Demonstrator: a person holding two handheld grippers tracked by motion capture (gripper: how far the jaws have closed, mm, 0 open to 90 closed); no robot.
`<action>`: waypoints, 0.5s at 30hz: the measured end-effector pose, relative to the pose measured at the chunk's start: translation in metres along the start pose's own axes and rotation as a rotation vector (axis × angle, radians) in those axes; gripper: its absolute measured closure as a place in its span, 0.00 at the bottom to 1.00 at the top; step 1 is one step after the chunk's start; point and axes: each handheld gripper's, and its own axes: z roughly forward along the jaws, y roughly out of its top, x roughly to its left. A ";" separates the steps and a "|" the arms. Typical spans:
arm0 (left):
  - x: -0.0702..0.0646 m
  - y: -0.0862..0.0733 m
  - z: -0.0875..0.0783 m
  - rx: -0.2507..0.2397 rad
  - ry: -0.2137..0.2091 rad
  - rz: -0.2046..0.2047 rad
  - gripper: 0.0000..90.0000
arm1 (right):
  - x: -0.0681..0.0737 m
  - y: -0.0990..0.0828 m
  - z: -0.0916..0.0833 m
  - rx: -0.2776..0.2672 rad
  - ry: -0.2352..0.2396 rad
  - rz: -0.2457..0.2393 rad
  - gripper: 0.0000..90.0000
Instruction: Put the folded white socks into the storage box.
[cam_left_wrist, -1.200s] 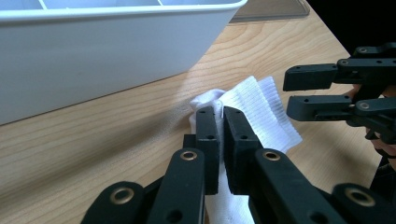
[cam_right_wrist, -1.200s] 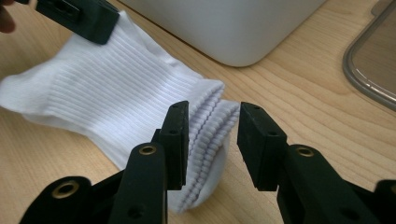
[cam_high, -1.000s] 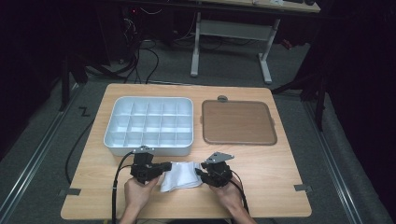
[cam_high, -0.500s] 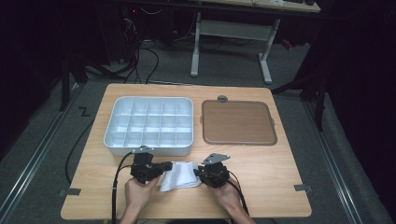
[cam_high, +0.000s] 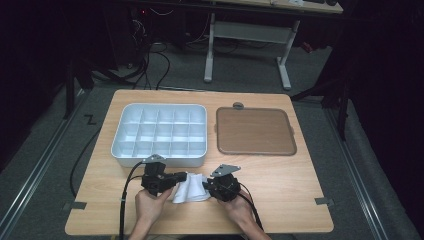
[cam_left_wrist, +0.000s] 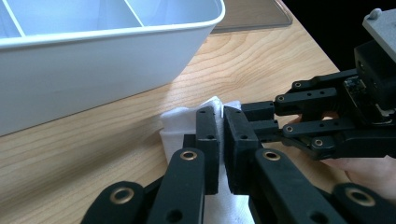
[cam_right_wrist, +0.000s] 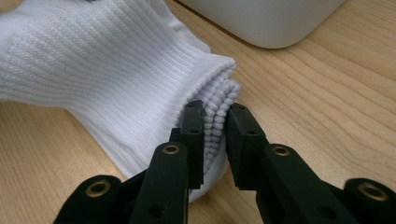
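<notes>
High view: wooden table (cam_high: 280, 190), white compartment tray (cam_high: 160, 135) at back left, brown flat tray (cam_high: 255, 131) to its right. White sock (cam_high: 189, 187) lies near the front edge, just in front of the compartment tray, between the left gripper (cam_high: 176, 177) and right gripper (cam_high: 207, 186). Both touch the cloth; jaw gap too small to read from here.

Left gripper view adds detail: left gripper (cam_left_wrist: 220, 123) has its jaws nearly closed, pinching a thin edge of the sock (cam_left_wrist: 180, 122). Right gripper (cam_left_wrist: 252, 112) comes in from the right at the same spot. Tray wall (cam_left_wrist: 93, 70) is close behind.

Right gripper view: right gripper (cam_right_wrist: 215, 128) is clamped on the ribbed cuff of the sock (cam_right_wrist: 93, 65), stacked layers visible between the jaws. Fabric is white knit, ribbed at the cuff, and lies flat on the wood.
</notes>
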 end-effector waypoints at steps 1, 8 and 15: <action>0.000 0.000 0.000 0.000 -0.003 0.001 0.95 | 0.000 0.000 0.000 0.000 0.000 0.000 0.87; -0.003 0.000 0.002 0.006 -0.010 0.007 0.95 | 0.001 0.002 0.002 0.001 0.015 0.000 0.87; -0.005 -0.001 0.003 0.013 -0.014 0.011 0.95 | 0.006 0.005 0.006 0.000 0.026 -0.010 0.87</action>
